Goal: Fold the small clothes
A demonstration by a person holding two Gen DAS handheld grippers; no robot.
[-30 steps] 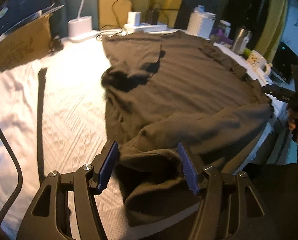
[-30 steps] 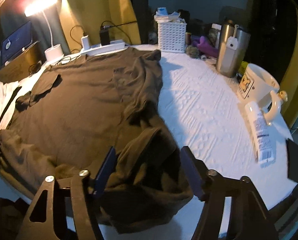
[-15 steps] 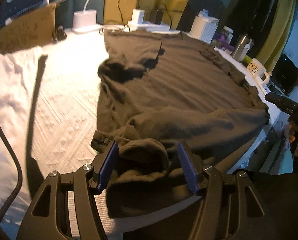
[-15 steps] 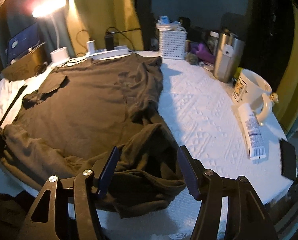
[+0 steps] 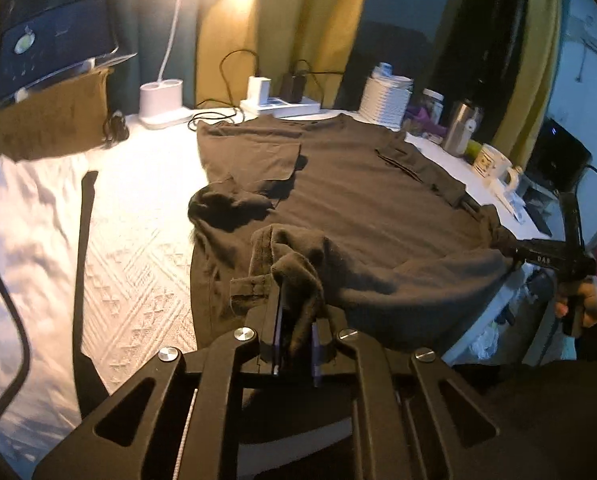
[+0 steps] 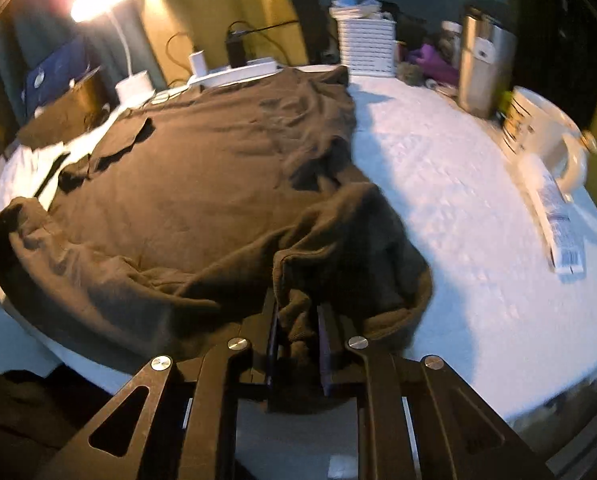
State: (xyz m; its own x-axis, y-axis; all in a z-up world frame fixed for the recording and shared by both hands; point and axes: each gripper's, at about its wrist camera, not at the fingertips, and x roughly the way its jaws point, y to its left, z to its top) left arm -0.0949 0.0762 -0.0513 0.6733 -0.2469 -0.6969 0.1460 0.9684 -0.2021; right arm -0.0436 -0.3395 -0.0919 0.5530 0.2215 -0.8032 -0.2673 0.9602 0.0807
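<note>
Each camera sits just behind its own gripper and looks forward and downward along the fingers. The left wrist view looks from the near left corner of the brown shirt across the white cloth. The right wrist view looks from the near right corner. Both views share the shirt, the lamp and the white basket.

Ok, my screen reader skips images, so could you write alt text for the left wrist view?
The left gripper, jaws closing, pinches a bunched near corner of a dark brown shirt spread on a white quilted table cover. At the right edge the right gripper holds the shirt's other near corner; a lit desk lamp stands behind.
</note>
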